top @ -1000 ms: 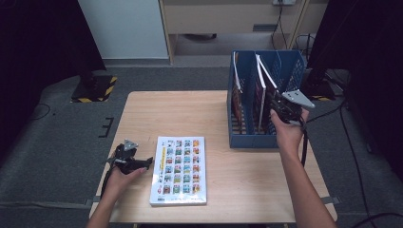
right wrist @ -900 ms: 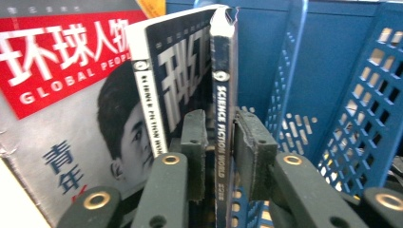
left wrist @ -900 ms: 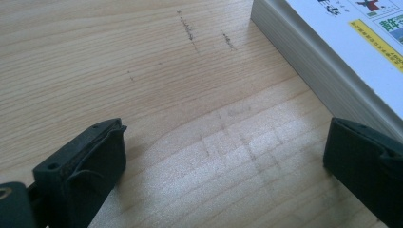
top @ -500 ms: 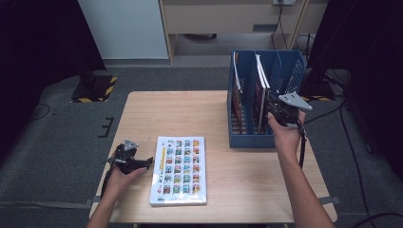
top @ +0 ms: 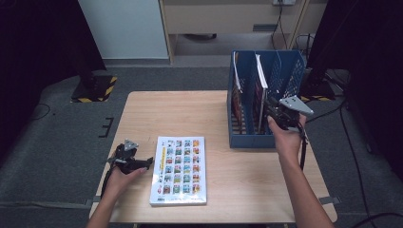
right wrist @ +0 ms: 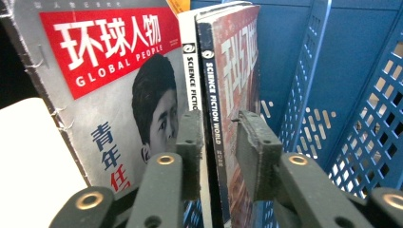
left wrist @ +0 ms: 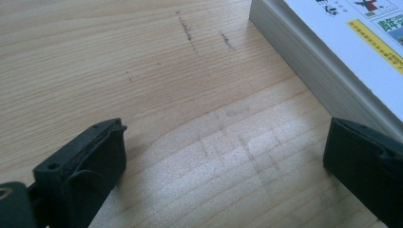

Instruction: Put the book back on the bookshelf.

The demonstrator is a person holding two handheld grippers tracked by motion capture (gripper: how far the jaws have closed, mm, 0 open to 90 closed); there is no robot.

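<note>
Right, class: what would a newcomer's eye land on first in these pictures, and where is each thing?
First the blue file rack at the table's far right, where the right gripper has its jaws around the spine of a Science Fiction World magazine, beside a Global People magazine. Then the white book with rows of small pictures, lying flat near the front edge, with the left gripper open on the wooden table beside it.

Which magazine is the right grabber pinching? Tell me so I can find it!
Look at the blue file rack at the table's far right corner. Magazines stand upright inside it, and the right gripper has its jaws around one spine. That magazine has a dark spine reading SCIENCE FICTION WORLD, beside a white-spined one and the grey Global People magazine with the red banner.
</note>
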